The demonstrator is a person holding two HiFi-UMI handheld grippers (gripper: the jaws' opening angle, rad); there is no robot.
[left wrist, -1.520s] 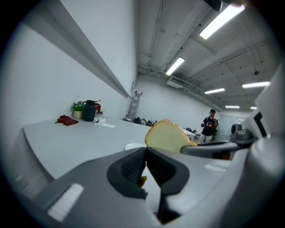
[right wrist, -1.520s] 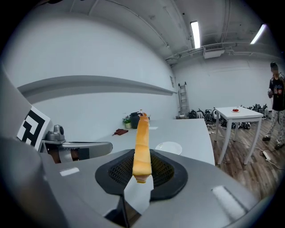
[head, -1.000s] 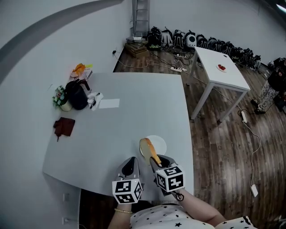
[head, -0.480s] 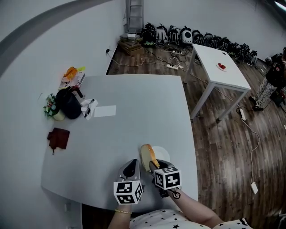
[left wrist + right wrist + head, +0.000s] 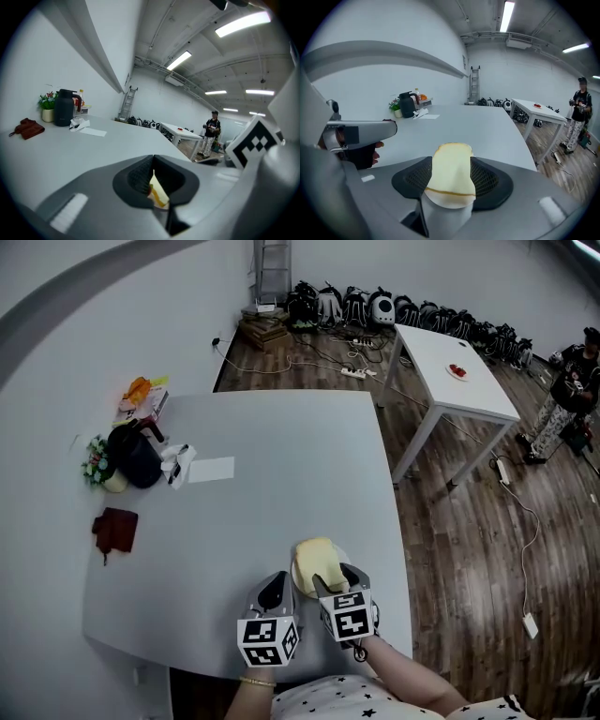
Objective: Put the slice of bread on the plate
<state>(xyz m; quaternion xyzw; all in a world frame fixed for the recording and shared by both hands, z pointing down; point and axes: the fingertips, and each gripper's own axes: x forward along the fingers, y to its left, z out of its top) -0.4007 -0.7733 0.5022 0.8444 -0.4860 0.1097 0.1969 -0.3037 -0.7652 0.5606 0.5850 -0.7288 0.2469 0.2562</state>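
Observation:
A pale slice of bread (image 5: 314, 561) lies flat on the small white plate (image 5: 344, 554) near the grey table's front edge. My right gripper (image 5: 335, 577) sits low at the plate's near side. Its jaws are opening, with the near end of the slice between them and the pads not pressing it. In the right gripper view the bread (image 5: 451, 164) rests on the plate (image 5: 445, 206) between the wide dark pads (image 5: 490, 179). My left gripper (image 5: 275, 589) hovers just left of the plate, shut and holding nothing. Through the slit behind its tips I see a sliver of bread (image 5: 157, 194).
A black kettle (image 5: 136, 457), flowers (image 5: 94, 470), a sheet of paper (image 5: 211, 469) and a brown cloth (image 5: 114, 529) sit at the table's left. The table's right edge drops to a wooden floor, with a white table (image 5: 450, 371) and a person (image 5: 567, 390) beyond.
The bread stood on edge in my right gripper over the plate; now it lies flat on the plate and the right jaws have spread. Both grippers came lower.

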